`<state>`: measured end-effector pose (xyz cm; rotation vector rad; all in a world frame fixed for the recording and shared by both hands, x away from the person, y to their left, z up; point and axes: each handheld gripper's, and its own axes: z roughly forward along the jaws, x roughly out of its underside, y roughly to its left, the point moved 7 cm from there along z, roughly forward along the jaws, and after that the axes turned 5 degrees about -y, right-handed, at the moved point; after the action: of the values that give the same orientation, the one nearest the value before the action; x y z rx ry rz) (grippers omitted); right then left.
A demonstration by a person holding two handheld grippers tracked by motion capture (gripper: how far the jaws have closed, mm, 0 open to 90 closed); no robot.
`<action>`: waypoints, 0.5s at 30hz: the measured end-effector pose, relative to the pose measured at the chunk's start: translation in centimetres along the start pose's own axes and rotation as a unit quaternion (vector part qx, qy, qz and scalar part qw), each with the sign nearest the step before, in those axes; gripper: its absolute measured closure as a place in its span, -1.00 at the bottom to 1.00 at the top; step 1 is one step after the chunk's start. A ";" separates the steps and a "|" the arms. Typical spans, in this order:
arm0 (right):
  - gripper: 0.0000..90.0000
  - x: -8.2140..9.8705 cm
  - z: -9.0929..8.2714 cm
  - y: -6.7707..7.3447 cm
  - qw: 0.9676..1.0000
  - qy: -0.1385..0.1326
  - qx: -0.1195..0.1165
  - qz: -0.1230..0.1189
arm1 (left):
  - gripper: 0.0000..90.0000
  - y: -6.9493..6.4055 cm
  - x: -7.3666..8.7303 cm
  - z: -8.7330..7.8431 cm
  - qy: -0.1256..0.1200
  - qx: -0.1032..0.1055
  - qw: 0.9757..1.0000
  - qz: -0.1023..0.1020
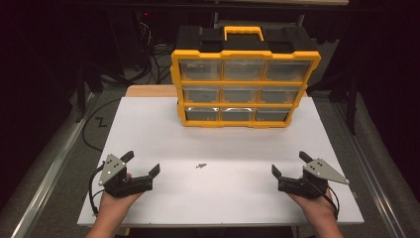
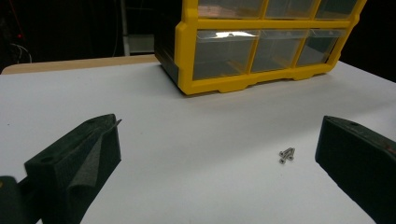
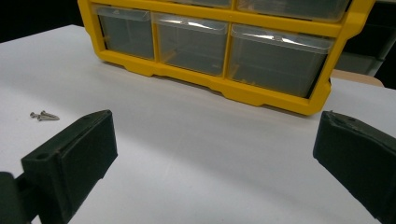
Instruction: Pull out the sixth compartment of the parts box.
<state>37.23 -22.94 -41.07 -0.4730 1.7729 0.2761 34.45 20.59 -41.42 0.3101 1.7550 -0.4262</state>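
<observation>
A small cluster of silvery metal screws point(image 1: 200, 166) is seen lying on the white tabletop point(image 1: 237, 198) near the centre of the high view, between the two grippers and apart from both. In the left gripper view the cluster point(image 2: 286, 154) lies at the lower right, just beside the right-hand jaw; in the right gripper view it point(image 3: 44, 115) sits at the left edge.

The left gripper point(image 1: 143, 163) and the right gripper point(image 1: 288, 163) are held at the lower left and lower right of the high view, both with jaws spread wide and nothing between them.

The screws are judged to be light, hard, smooth and apt to roll or scatter. A low pinch across the shanks, jaws touching the table, is likely called for.

A yellow-framed plastic organiser with clear drawers point(image 1: 244, 89) stands at the upper middle, well apart from the screws.
</observation>
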 end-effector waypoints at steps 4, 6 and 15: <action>-0.98 0.1 0.0 0.1 1.000 0.001 -0.003 -0.004 | -0.99 0.0 -0.1 0.0 -0.002 0.000 1.000 -0.002; -0.98 0.1 -0.1 0.1 1.000 -0.002 -0.004 -0.003 | -0.99 0.0 -0.2 0.0 -0.004 -0.001 1.000 -0.001; -0.98 0.1 -0.1 -0.1 1.000 0.000 0.000 -0.001 | -0.99 0.0 -0.1 0.1 -0.002 0.000 1.000 0.000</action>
<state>37.14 -23.06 -41.16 -0.4754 1.7718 0.2745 34.54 20.55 -41.33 0.3081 1.7507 -0.4273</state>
